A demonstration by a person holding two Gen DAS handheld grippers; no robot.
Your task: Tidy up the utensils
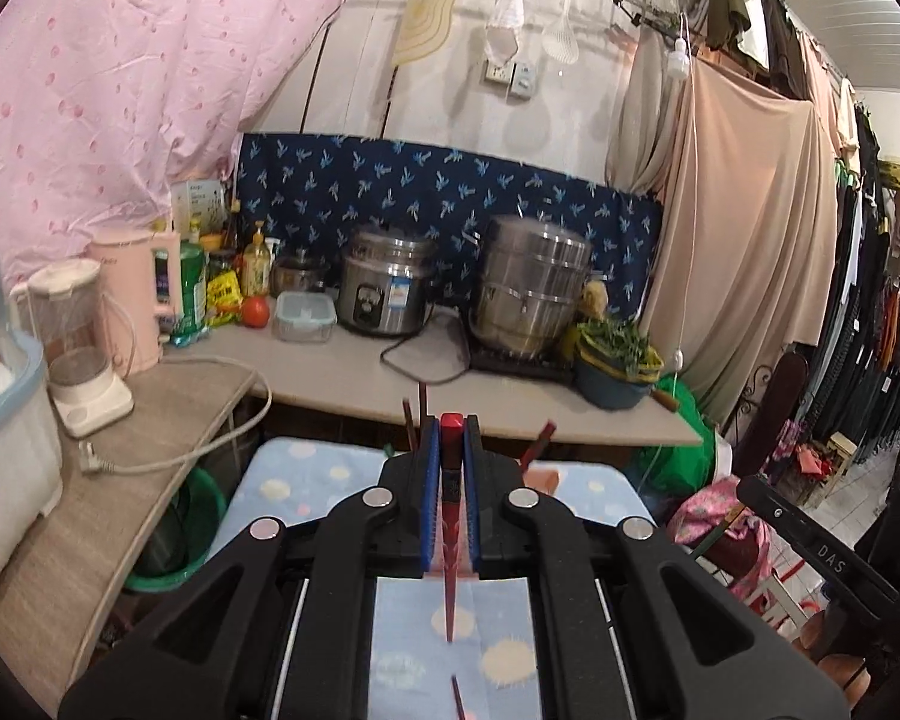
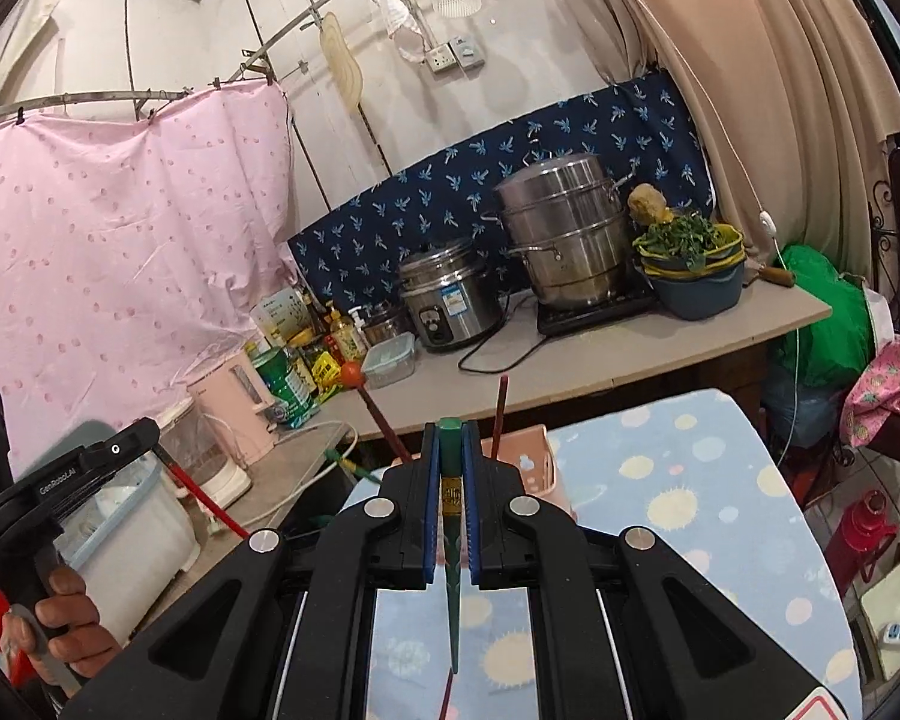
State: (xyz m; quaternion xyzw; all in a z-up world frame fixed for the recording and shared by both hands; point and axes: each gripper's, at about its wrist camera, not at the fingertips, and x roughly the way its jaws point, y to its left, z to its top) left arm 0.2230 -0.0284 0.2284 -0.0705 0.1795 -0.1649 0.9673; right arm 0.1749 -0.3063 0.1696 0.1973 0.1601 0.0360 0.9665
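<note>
The left hand-held gripper [image 1: 452, 438] is matt black plastic with ribbed blue pads [image 1: 431, 498] and shiny metal pivot pins; the red chopstick [image 1: 450, 534] clamped in it looks glossy and lacquered. The green chopstick [image 2: 450, 540] in the right hand-held gripper [image 2: 450, 438] has the same smooth sheen. The steamer pot [image 1: 531, 288] and rice cooker [image 1: 384, 288] are brushed steel, the table [image 1: 354, 378] smooth and matt, the spotted cover [image 2: 690, 516] soft cloth
</note>
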